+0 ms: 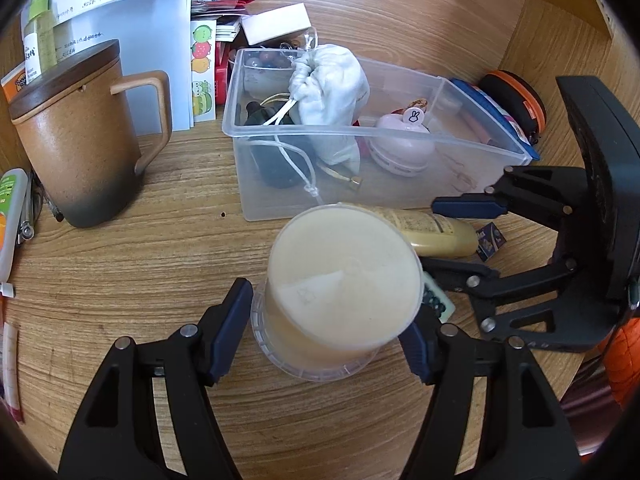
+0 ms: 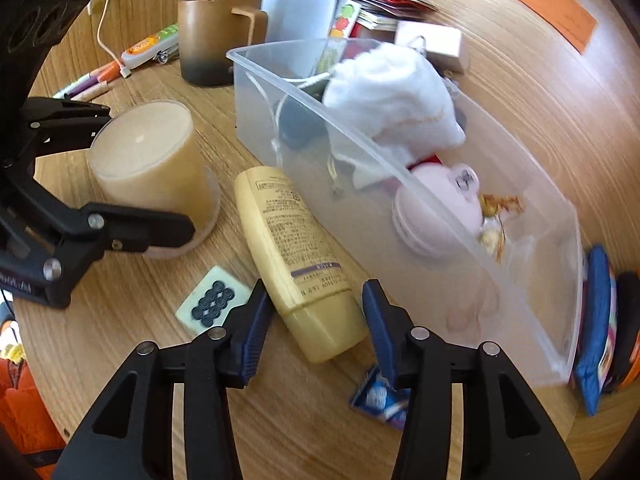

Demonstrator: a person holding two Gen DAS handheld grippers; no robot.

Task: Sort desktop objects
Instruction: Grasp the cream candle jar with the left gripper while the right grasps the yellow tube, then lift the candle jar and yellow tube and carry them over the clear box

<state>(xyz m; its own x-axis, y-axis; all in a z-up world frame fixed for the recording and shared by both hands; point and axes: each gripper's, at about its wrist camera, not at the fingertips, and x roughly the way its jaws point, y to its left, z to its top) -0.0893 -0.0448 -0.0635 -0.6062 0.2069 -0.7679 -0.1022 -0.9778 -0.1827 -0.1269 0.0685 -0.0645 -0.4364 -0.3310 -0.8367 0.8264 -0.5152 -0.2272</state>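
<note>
At frame centre, the left gripper (image 1: 332, 336) straddled the cream-filled plastic cup (image 1: 340, 292), jaws wide, contact unclear. The right gripper (image 2: 316, 328) stood open around the yellow lotion tube (image 2: 296, 256) beside the clear bin (image 2: 520, 248). The tube appeared light, slick and squeezable; grip mid-body.

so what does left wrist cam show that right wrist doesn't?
Left wrist only: the green-capped bottle behind the mug, and the black-and-orange pouch in full.

Right wrist only: the markers and white cable past the mug.

Both: the cream cup between the left gripper's jaws, the yellow tube between the right gripper's open jaws, the clear bin, brown mug, dotted tile.
</note>
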